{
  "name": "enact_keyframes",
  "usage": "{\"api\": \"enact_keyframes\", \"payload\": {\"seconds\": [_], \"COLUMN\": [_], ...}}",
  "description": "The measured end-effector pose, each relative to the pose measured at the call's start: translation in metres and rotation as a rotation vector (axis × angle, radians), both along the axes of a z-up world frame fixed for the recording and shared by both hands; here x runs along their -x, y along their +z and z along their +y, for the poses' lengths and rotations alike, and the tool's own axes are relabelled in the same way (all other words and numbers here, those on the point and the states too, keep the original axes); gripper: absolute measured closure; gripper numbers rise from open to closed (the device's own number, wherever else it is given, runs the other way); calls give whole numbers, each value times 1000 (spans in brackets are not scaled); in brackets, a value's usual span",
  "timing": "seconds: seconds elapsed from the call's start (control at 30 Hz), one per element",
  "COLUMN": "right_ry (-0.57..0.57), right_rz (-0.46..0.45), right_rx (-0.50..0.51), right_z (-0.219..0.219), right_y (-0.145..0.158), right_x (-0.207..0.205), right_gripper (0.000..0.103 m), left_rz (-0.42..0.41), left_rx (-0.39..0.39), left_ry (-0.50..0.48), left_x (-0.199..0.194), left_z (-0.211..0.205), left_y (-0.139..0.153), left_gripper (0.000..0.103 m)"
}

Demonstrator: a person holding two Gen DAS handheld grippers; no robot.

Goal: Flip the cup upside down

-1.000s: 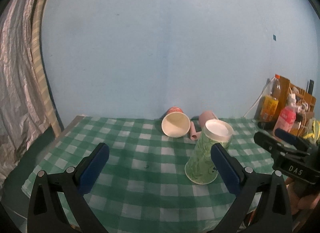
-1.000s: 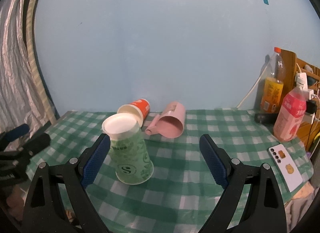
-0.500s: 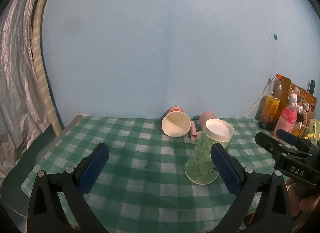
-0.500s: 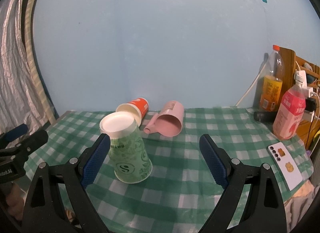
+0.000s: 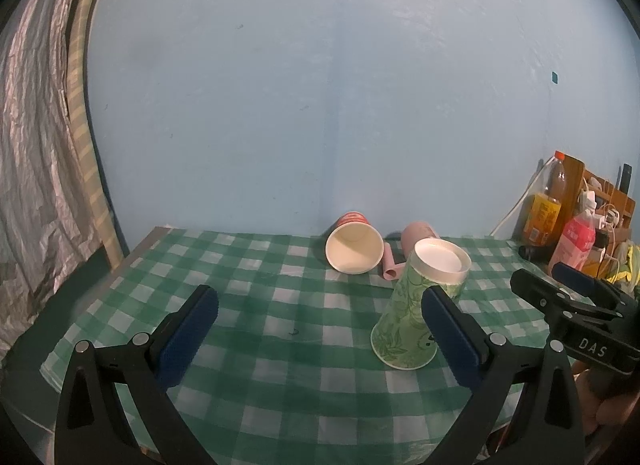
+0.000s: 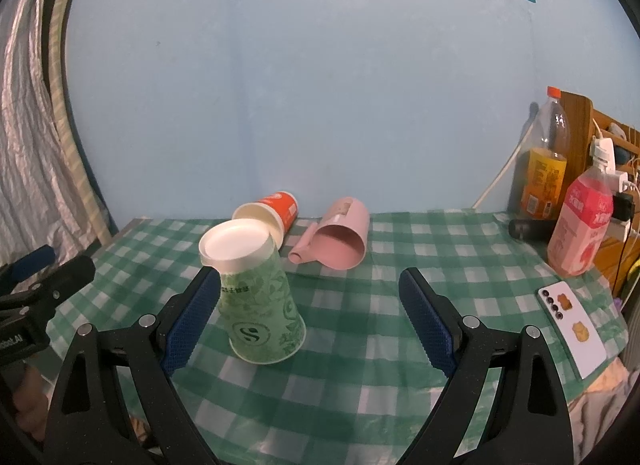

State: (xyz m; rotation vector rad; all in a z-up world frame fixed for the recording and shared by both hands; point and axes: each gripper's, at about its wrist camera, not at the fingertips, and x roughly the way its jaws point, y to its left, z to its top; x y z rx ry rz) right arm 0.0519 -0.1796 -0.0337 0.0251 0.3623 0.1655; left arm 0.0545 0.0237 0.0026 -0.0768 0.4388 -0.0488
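A green patterned paper cup (image 5: 416, 305) stands upside down on the green checked tablecloth (image 5: 260, 305), white base up; it also shows in the right wrist view (image 6: 260, 297). A red paper cup (image 5: 352, 247) lies on its side behind it, mouth toward me, also in the right wrist view (image 6: 268, 213). A pink mug (image 6: 340, 241) lies on its side beside it. My left gripper (image 5: 320, 329) is open and empty, back from the cups. My right gripper (image 6: 312, 325) is open and empty, its left finger beside the green cup.
At the right edge stand an orange drink bottle (image 6: 546, 169), a pink bottle (image 6: 582, 225) and a wooden rack (image 6: 588, 133) with cables. A phone (image 6: 572, 325) lies at the table's right front. A silver curtain (image 5: 32, 145) hangs at the left.
Both grippers have drawn back and risen slightly, so the cups sit a little lower and farther away in view. The cups have not moved.
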Motion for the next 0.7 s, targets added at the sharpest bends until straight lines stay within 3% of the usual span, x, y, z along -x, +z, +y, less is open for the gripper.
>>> {"api": "enact_keyframes", "payload": {"seconds": [0.7], "right_ry": [11], "right_rz": [11], "right_rx": [5], "right_z": [2], "right_y": [-1], "right_x": [-3], "right_gripper": [13], "left_rz": [52], "left_rx": [19], "left_ry": [37], "left_x": [-6], "left_z": [-1], "left_y": [-2], "left_gripper": [0]}}
